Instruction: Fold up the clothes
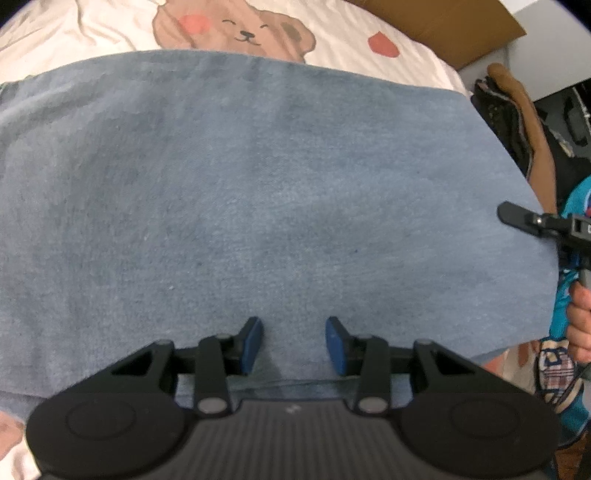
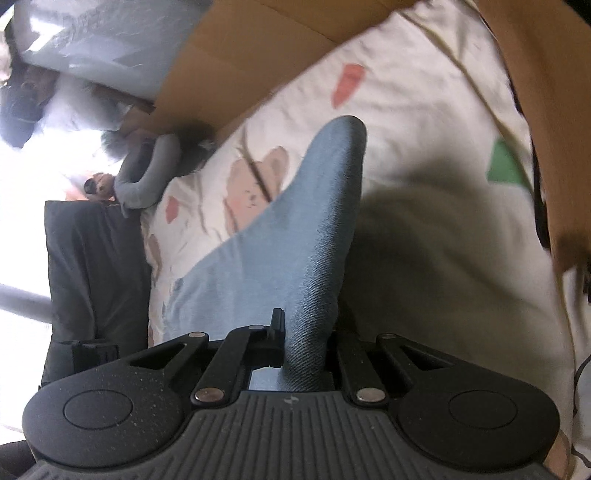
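A faded blue denim-like garment lies spread flat across a cream bedsheet printed with brown bears and red hearts, filling most of the left wrist view. The left gripper points steeply down at the lower centre of that frame, its blue-padded fingers standing apart above the cloth's near edge with only flat fabric beneath the gap. At the right edge of the same view the right gripper reaches in sideways over the garment's edge, and a hand shows below it beside a teal sleeve. The right wrist view, tilted, shows what the other cannot: the right gripper has its jaws closed on a pinched fold of the blue garment, which rises as a tapering ridge towards the upper centre and throws a shadow on the sheet at its right. A brown cardboard box lies beyond the bed at the upper centre, a dark grey cushioned panel stands at the left, and bright blurred clutter fills the upper left.
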